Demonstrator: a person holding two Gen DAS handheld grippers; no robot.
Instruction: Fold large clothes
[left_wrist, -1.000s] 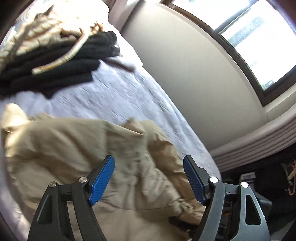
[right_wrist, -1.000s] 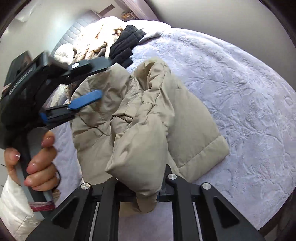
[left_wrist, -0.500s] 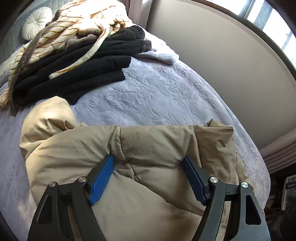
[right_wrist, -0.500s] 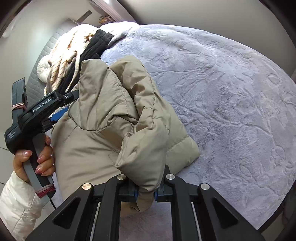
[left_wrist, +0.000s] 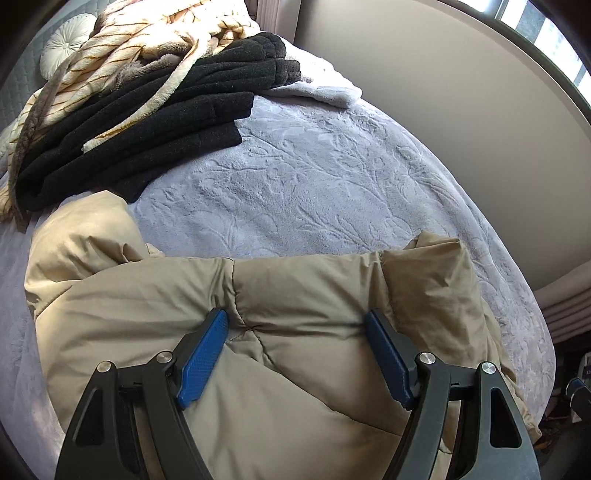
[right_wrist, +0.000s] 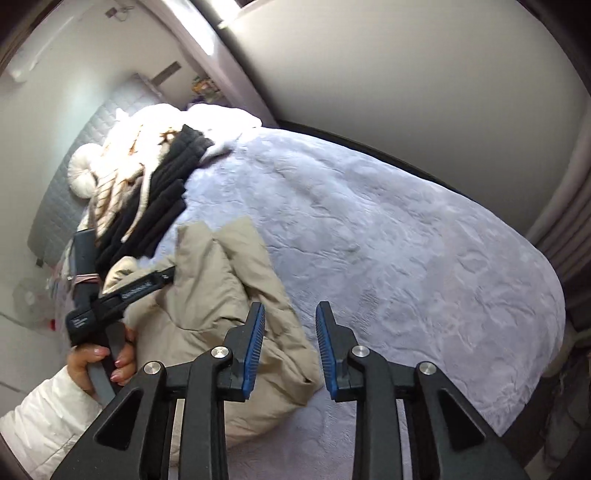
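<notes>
beige puffer jacket (left_wrist: 295, 295) lies bunched on the bed (left_wrist: 332, 177); left claw (left_wrist: 295, 325) rests on it, spread wide, clamping nothing. right claw (right_wrist: 290, 317), opening and empty, hovers beside its hem; black clothes (left_wrist: 147, 110) beyond.

jacket (left_wrist: 303, 354): plain beige, quilted
bedspread (left_wrist: 332, 177): pale lavender, embossed leaf and flower pattern
folded garment (left_wrist: 177, 110): black
blanket (left_wrist: 122, 48): cream with tan stripes
round cushion (left_wrist: 68, 46): white
claw pads (right_wrist: 255, 347): blue, on black frames
sleeve (right_wrist: 40, 417): white
</notes>
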